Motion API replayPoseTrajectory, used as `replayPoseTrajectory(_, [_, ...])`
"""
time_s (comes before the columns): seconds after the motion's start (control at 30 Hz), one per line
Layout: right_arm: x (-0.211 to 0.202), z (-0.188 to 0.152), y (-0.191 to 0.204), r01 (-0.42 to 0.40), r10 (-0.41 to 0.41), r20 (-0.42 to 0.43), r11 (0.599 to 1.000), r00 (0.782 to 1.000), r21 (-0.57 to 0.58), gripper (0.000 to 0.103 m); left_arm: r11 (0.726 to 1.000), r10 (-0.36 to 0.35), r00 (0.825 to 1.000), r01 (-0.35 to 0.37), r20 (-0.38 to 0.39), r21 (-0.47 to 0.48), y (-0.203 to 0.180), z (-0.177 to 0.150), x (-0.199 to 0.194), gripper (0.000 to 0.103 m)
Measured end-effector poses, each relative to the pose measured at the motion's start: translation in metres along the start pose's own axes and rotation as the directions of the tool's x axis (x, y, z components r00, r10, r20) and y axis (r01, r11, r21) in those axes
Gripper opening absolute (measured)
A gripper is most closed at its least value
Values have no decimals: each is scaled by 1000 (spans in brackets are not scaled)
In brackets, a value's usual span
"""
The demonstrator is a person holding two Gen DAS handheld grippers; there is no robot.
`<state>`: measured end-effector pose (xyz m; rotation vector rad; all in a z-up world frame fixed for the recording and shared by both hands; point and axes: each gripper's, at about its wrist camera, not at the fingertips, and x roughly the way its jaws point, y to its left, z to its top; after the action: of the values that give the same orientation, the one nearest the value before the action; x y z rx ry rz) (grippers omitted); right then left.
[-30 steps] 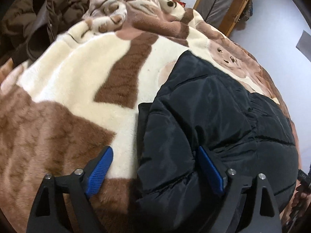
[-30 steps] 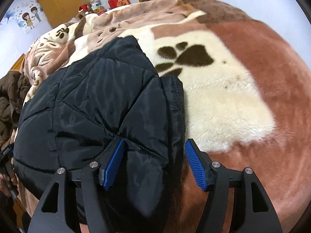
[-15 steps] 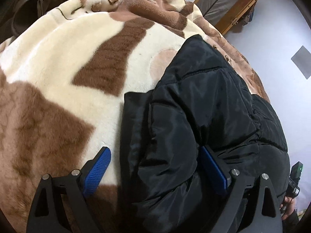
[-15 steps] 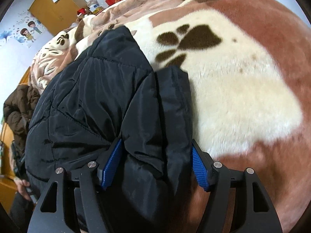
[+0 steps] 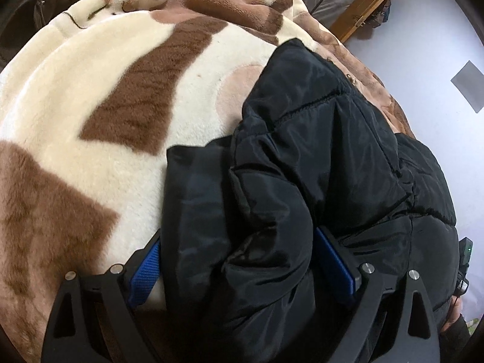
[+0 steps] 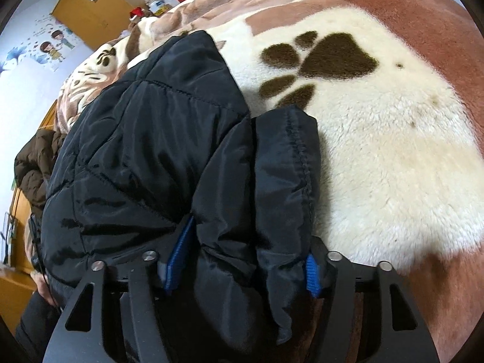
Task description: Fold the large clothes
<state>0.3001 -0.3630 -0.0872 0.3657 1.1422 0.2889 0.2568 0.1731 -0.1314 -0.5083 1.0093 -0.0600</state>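
Black, puffy quilted fabric fills much of both wrist views: a large padded jacket (image 5: 332, 166) lies on a plush blanket (image 5: 151, 69) patterned in cream, brown and reddish tan, with a dark paw print (image 6: 326, 60) woven into a cream patch. The jacket sits folded into a thick bundle, its near end toward the two grippers and its far end tapering away across the blanket. In the left wrist view, the left gripper (image 5: 239, 269) straddles the near left corner of the bundle, where a flat, smooth panel lies beside bulging quilted folds. Its blue-padded fingers (image 5: 145, 269) stand wide apart with the fabric bulging between them; both pads sit right against the cloth, though the bulk hides whether they press it, so a firm grip cannot be told. In the right wrist view, the right gripper (image 6: 242, 269) straddles the near right corner, where a stitched edge strip runs along the outer side. Its jaws have just been closing on the thick fold between them, and both blue pads (image 6: 178, 260) are half buried in the fabric, clamping the jacket. A brown padded coat (image 6: 33, 163) lies heaped at the far left edge of the right view, apart from the black jacket. Beyond the blanket stand an orange-brown wooden door (image 6: 93, 15), a pale wall with cartoon stickers (image 6: 51, 48), and a wooden frame (image 5: 357, 3).
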Motion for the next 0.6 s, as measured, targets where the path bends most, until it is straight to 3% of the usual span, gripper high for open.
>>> replayPoseTrajectory(0.17, [11, 9, 2, -1, 1, -7, 1000, 1000, 6, 60, 1000, -11, 999, 11, -39, -1, -7, 6, 13, 96])
replayPoseTrajectory(0.33, [10, 6, 9, 3, -3, 1, 1000, 1000, 4, 47, 999, -37, 997, 35, -74, -22, -10, 8, 18, 94])
replayPoseTrajectory(0.43, [7, 7, 15, 17, -17, 2, 1000, 1000, -11, 41, 997, -72, 994, 70, -84, -27, -12, 9, 14, 79])
replayPoseTrajectory(0.57, [-1, 10, 22, 36, -36, 9, 999, 999, -5, 33, 999, -22, 999, 24, -40, 41, -27, 8, -3, 43])
replayPoseTrajectory(0.6, [-4, 10, 24, 40, -40, 12, 999, 999, -6, 30, 999, -9, 999, 10, -33, 52, -30, 9, -9, 38])
